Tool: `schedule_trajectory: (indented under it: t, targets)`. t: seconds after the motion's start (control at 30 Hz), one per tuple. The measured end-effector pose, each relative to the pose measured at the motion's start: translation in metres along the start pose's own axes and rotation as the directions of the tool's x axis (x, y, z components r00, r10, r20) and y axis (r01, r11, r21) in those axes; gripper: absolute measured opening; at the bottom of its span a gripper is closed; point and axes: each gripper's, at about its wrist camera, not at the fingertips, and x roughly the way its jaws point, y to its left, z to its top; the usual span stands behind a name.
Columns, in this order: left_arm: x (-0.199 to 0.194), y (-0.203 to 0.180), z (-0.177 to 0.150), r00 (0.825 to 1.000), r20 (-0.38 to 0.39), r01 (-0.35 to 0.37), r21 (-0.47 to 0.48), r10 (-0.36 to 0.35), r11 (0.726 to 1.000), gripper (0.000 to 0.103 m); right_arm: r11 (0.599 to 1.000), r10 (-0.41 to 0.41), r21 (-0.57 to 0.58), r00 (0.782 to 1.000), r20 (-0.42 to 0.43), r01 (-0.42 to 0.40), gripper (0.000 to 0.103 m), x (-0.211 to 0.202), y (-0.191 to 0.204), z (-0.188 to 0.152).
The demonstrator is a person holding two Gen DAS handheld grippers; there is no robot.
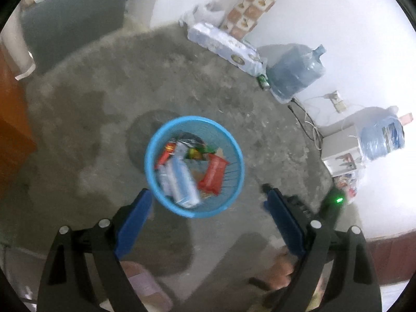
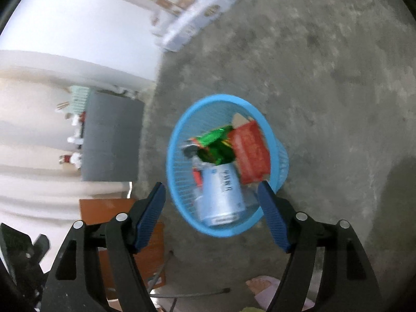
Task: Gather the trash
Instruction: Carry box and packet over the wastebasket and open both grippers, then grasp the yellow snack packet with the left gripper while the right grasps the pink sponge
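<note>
Both the left gripper (image 1: 206, 199) and right gripper (image 2: 212, 191) hung with jaws released and empty above the blue basket (image 1: 153, 165) on the floor, wrappers (image 2: 251, 150) and a carton (image 2: 221, 195) already inside, so collection looked nearly finished.

The left gripper (image 1: 206, 199) pointed steeply down toward the floor, its two blue-padded fingers (image 1: 134, 221) spread wide with nothing between them. The black arms behind the pads splayed outward toward the camera. The right gripper (image 2: 212, 191) also tilted downward, its blue ribbed fingers (image 2: 150, 214) standing well apart and gripping nothing. In the left wrist view, part of the other gripper's black body, carrying a small green light (image 1: 338, 200), showed just beyond the right-hand finger. Both views were blurred. A foot (image 1: 282, 273) of the person showed low in the left wrist view.
</note>
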Motion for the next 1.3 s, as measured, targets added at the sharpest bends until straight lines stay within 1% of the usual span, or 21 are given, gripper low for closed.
schedule_trajectory:
  t: [0.07, 0.17, 0.3, 0.4, 0.5, 0.6, 0.67, 0.7, 0.77, 0.8, 0.83, 0.9, 0.97, 1.0, 1.07, 1.1, 1.13, 1.17, 1.23, 1.27, 1.3]
  targets:
    - [-0.033, 0.009, -0.012, 0.999, 0.032, -0.028, 0.014, 0.028, 0.999, 0.088, 0.999, 0.025, -0.049, 0.999, 0.027, -0.024, 0.073, -0.023, 0.014, -0.006]
    - [-0.082, 0.028, -0.035, 0.995, 0.092, -0.027, 0.0, 0.027, 1.0, 0.088, 0.99, 0.045, -0.133, 0.998, 0.042, -0.039, 0.075, -0.05, 0.039, -0.016]
    - [-0.163, 0.073, -0.084, 0.98, 0.198, -0.015, -0.072, 0.029, 0.997, 0.088, 0.96, 0.069, -0.275, 0.997, 0.039, -0.056, 0.077, -0.08, 0.084, -0.031]
    - [-0.214, 0.113, -0.129, 0.956, 0.283, -0.037, -0.133, 0.074, 0.99, 0.089, 0.908, 0.081, -0.415, 0.996, 0.029, -0.062, 0.081, -0.098, 0.127, -0.052]
    - [-0.261, 0.156, -0.181, 0.91, 0.376, -0.103, -0.207, 0.176, 0.973, 0.089, 0.83, 0.109, -0.548, 0.994, -0.025, -0.105, 0.082, -0.106, 0.173, -0.084]
    - [-0.296, 0.189, -0.224, 0.854, 0.444, -0.18, -0.24, 0.273, 0.954, 0.09, 0.713, 0.138, -0.677, 0.983, -0.118, -0.181, 0.084, -0.107, 0.22, -0.129]
    - [-0.311, 0.203, -0.246, 0.816, 0.467, -0.248, -0.25, 0.341, 0.936, 0.089, 0.597, 0.148, -0.763, 0.969, -0.199, -0.248, 0.087, -0.103, 0.255, -0.167]
    - [-0.318, 0.214, -0.259, 0.796, 0.471, -0.292, -0.251, 0.38, 0.923, 0.089, 0.555, 0.148, -0.786, 0.962, -0.229, -0.272, 0.088, -0.101, 0.266, -0.18]
    - [-0.324, 0.228, -0.276, 0.772, 0.475, -0.349, -0.241, 0.423, 0.906, 0.089, 0.428, 0.13, -0.837, 0.94, -0.317, -0.341, 0.089, -0.094, 0.296, -0.223]
    - [-0.326, 0.237, -0.285, 0.754, 0.469, -0.402, -0.225, 0.46, 0.888, 0.089, 0.393, 0.122, -0.846, 0.932, -0.34, -0.36, 0.089, -0.092, 0.303, -0.235]
    - [-0.326, 0.243, -0.292, 0.744, 0.464, -0.436, -0.209, 0.481, 0.875, 0.089, 0.332, 0.101, -0.857, 0.918, -0.383, -0.394, 0.09, -0.085, 0.314, -0.257]
    - [-0.322, 0.253, -0.303, 0.716, 0.461, -0.512, -0.165, 0.524, 0.843, 0.088, 0.243, 0.058, -0.87, 0.901, -0.429, -0.43, 0.091, -0.075, 0.33, -0.288]
    - [-0.318, 0.265, -0.307, 0.704, 0.462, -0.553, -0.12, 0.539, 0.824, 0.086, 0.132, 0.004, -0.878, 0.886, -0.463, -0.46, 0.091, -0.063, 0.345, -0.325]
    - [-0.314, 0.269, -0.307, 0.693, 0.464, -0.583, -0.089, 0.551, 0.808, 0.084, 0.087, -0.02, -0.876, 0.879, -0.477, -0.474, 0.091, -0.057, 0.35, -0.34]
    - [-0.306, 0.276, -0.305, 0.672, 0.463, -0.642, -0.026, 0.578, 0.767, 0.083, -0.004, -0.076, -0.866, 0.864, -0.498, -0.499, 0.091, -0.046, 0.362, -0.372]
    - [-0.299, 0.28, -0.303, 0.653, 0.461, -0.683, 0.017, 0.601, 0.73, 0.08, -0.045, -0.103, -0.86, 0.859, -0.502, -0.508, 0.091, -0.038, 0.37, -0.388]
    - [-0.294, 0.284, -0.303, 0.64, 0.46, -0.71, 0.048, 0.615, 0.703, 0.078, -0.068, -0.12, -0.854, 0.854, -0.506, -0.516, 0.091, -0.034, 0.374, -0.397]
    - [-0.285, 0.288, -0.301, 0.62, 0.456, -0.749, 0.101, 0.638, 0.655, 0.077, -0.094, -0.141, -0.844, 0.846, -0.514, -0.529, 0.091, -0.027, 0.379, -0.408]
    - [-0.272, 0.295, -0.299, 0.587, 0.457, -0.796, 0.179, 0.668, 0.578, 0.074, -0.137, -0.179, -0.832, 0.84, -0.513, -0.537, 0.091, -0.015, 0.388, -0.426]
    - [-0.268, 0.298, -0.298, 0.581, 0.456, -0.807, 0.213, 0.674, 0.551, 0.073, -0.154, -0.196, -0.829, 0.839, -0.508, -0.538, 0.091, -0.011, 0.391, -0.433]
    - [-0.265, 0.3, -0.297, 0.579, 0.456, -0.811, 0.235, 0.677, 0.535, 0.073, -0.179, -0.217, -0.823, 0.837, -0.502, -0.54, 0.091, -0.005, 0.394, -0.442]
